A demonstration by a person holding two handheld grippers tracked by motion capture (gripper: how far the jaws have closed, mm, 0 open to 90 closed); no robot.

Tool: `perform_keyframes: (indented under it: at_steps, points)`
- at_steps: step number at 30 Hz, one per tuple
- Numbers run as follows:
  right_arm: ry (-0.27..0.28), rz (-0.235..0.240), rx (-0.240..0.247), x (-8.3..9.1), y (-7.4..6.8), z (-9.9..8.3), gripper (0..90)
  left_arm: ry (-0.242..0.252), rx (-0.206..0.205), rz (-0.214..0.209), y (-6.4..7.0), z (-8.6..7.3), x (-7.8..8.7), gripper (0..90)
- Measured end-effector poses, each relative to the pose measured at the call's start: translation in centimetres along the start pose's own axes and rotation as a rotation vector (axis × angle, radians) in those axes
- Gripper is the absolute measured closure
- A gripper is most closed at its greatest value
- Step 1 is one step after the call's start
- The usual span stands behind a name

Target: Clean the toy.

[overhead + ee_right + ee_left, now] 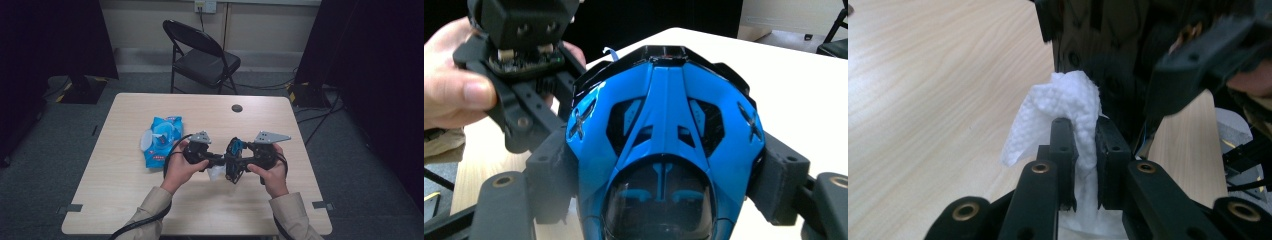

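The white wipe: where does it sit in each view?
High view: the white wipe hangs at center, below where the two grippers meet.
Left gripper view: center, pinched between the left gripper fingers.
Right gripper view: I can't make it out.
Shared landmark: the wooden table.

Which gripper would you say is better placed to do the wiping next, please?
Probably the left gripper: its jaws pinch the white wipe right beside the blue and black object, which the right gripper holds.

Glossy blue plastic shell (664, 145), soft dimpled white paper wipe (1068, 107), matt pale wood-grain table (150, 200).
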State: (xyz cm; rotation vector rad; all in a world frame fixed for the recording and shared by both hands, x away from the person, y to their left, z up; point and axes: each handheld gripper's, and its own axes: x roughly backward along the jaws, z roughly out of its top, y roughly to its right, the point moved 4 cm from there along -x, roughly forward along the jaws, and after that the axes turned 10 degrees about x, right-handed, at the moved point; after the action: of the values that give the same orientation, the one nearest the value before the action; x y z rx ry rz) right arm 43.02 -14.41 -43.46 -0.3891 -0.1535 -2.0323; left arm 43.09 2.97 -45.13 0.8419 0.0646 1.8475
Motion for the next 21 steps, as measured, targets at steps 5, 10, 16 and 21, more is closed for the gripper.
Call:
perform_keyframes:
  at_steps: [5,10,16,21]
  points:
    - [-0.003,-0.002,0.0,-0.1,0.0,-0.1,24.8,-0.026,0.0,0.003,-0.1,-0.9,-0.4,80.8]
    - [-0.001,-0.005,-0.005,-0.1,0.1,-0.1,24.8,-0.063,-0.003,0.003,-0.1,-2.1,-0.9,80.8]
    - [0.014,-0.005,-0.008,0.1,0.1,0.1,24.8,-0.121,-0.001,0.0,-0.2,-3.7,-1.7,80.8]
    - [0.01,-0.007,-0.012,0.1,0.2,-0.1,24.8,-0.105,0.003,0.017,-0.7,-3.6,-0.9,80.8]
